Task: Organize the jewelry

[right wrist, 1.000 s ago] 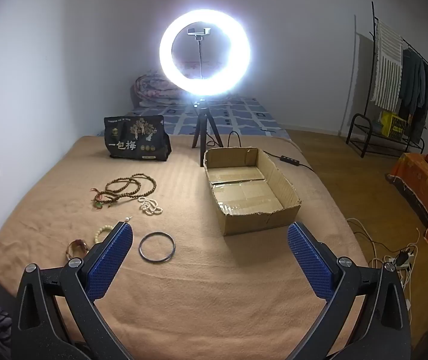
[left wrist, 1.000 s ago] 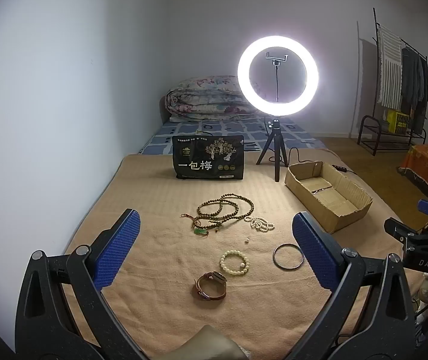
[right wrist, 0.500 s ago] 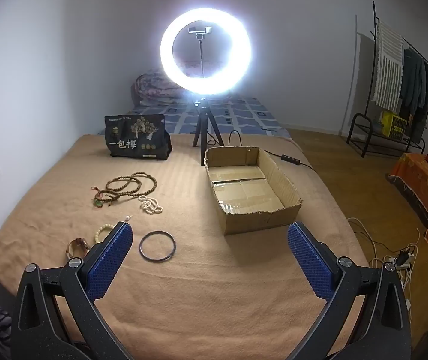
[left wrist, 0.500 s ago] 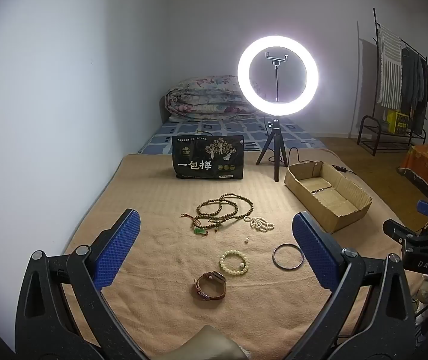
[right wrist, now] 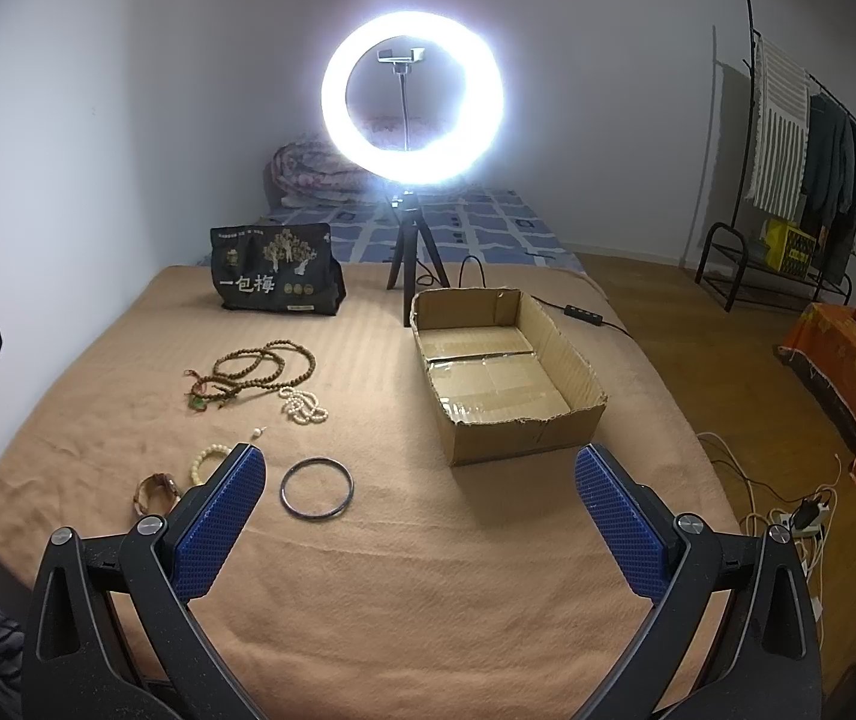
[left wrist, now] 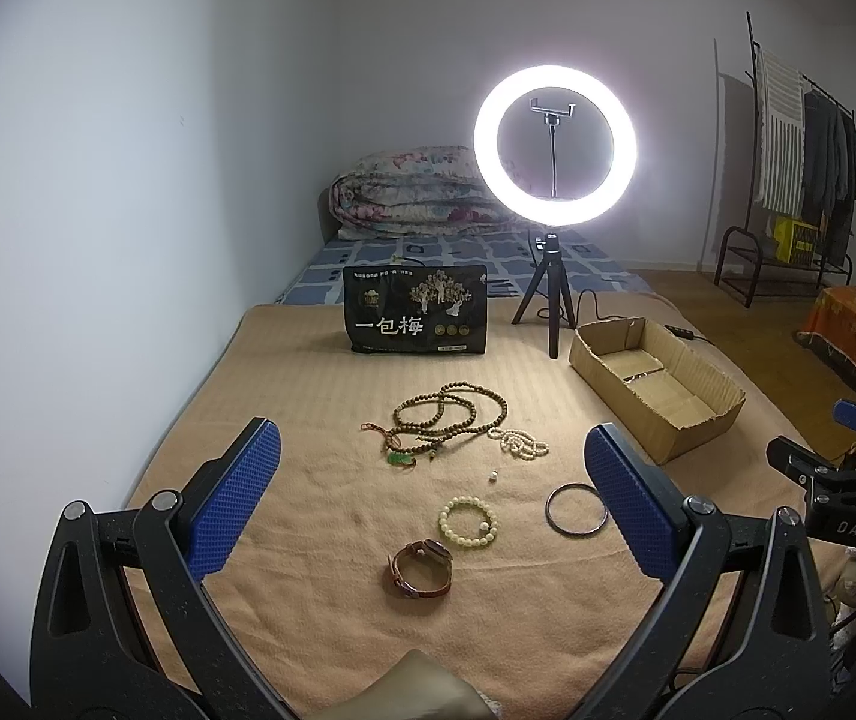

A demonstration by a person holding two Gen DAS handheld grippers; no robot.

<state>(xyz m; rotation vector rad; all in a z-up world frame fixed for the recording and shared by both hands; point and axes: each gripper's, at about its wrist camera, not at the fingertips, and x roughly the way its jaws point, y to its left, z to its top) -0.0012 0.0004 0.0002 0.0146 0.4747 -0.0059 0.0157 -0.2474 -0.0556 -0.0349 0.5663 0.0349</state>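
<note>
Black angular arms, silver pivot screws, blue dimpled fingers [left wrist: 236,504], white "DAS" lettering

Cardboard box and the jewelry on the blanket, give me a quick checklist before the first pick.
1. Open brown cardboard box empty inside: ok.
2. Left hand-held gripper open, holding nothing: ok.
3. Right hand-held gripper open, holding nothing: ok.
4. Dark metal bangle flat, apart from other pieces: ok.
5. Long brown bead necklace free of the white pearl strand: cannot tell.
6. Brown leather watch separate from the cream bead bracelet: ok.
</note>
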